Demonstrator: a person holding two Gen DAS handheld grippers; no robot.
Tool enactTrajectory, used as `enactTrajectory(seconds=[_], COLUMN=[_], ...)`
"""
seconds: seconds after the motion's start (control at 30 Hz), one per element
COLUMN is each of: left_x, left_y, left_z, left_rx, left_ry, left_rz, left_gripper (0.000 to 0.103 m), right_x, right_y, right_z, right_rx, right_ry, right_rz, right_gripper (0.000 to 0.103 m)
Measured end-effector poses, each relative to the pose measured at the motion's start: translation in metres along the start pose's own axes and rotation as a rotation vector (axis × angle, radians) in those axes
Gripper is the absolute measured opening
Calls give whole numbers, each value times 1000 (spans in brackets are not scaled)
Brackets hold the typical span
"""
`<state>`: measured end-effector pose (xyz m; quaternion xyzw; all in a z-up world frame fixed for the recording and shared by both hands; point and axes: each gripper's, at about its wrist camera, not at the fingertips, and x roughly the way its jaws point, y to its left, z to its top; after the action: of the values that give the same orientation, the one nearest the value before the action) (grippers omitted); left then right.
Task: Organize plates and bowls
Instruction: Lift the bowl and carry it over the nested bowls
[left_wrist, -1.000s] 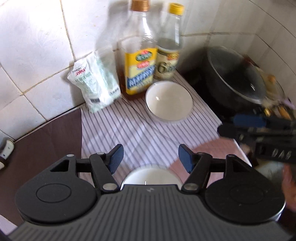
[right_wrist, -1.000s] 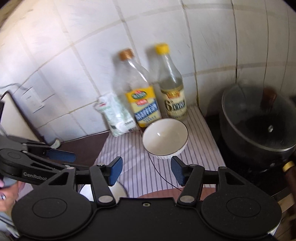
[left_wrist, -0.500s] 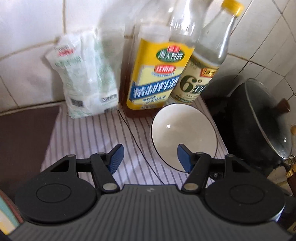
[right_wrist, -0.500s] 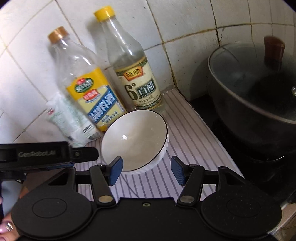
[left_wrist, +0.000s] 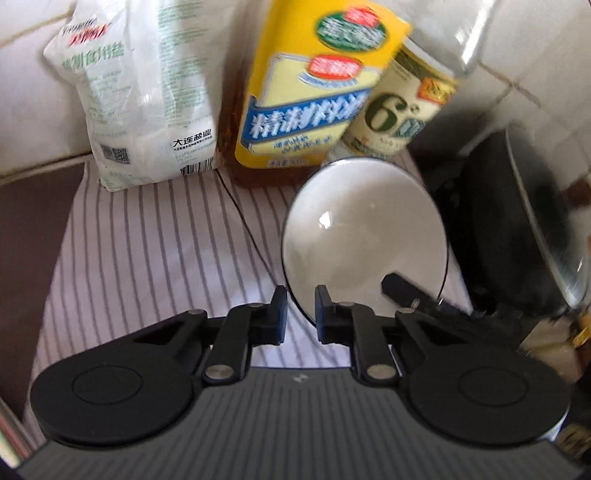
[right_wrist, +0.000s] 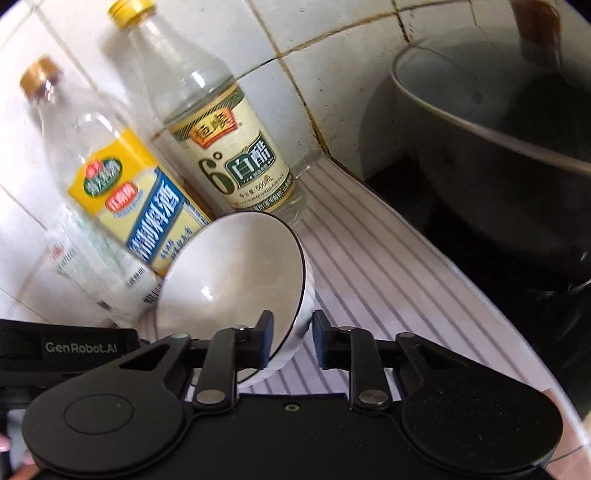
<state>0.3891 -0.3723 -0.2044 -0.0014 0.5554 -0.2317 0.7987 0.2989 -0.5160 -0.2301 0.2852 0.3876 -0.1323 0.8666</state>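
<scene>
At the far left a white salt bag leaned against the tiled wall, standing on the striped cloth that covered the bench. Next came the yellow-labelled cooking wine bottle and, just beside it, the white vinegar bottle with its yellow cap. In front of both sat the white bowl, touching or nearly touching the bottles (the blur made it hard to say which). The left claw had drawn narrow at the bowl's near rim, its pads straddling the edge, though whether they actually pinched it could not be told. The right claw was likewise narrowed, one finger inside the bowl and one outside its wall, apparently gripping it. The bowl looked tilted in the right wrist view, which could mean it was leaving the cloth. Furthest right stood a dark lidded pot on the stove.

Judging by this, the task was at an early stage: one bowl was just being taken, no stack or plate was in view, and placing remained.
</scene>
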Motion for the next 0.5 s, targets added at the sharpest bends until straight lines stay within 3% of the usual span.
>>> enactTrajectory(seconds=[0.2,0.37,0.5], left_x=[-13,-38,-59], left_y=[9,12,24], left_z=[-11,-17,-15], left_rx=[-18,-7,-50], left_ry=[33,88,95], left_rz=[-23,20,-16], left_gripper=[14,14,13], right_x=[-16,-31,-53], right_y=[2,14,26], right_z=[-2,-7,-9], right_rx=[70,101,111], right_ry=[37,84,81], right_rz=[-1,15,17], right_gripper=[17,17,17])
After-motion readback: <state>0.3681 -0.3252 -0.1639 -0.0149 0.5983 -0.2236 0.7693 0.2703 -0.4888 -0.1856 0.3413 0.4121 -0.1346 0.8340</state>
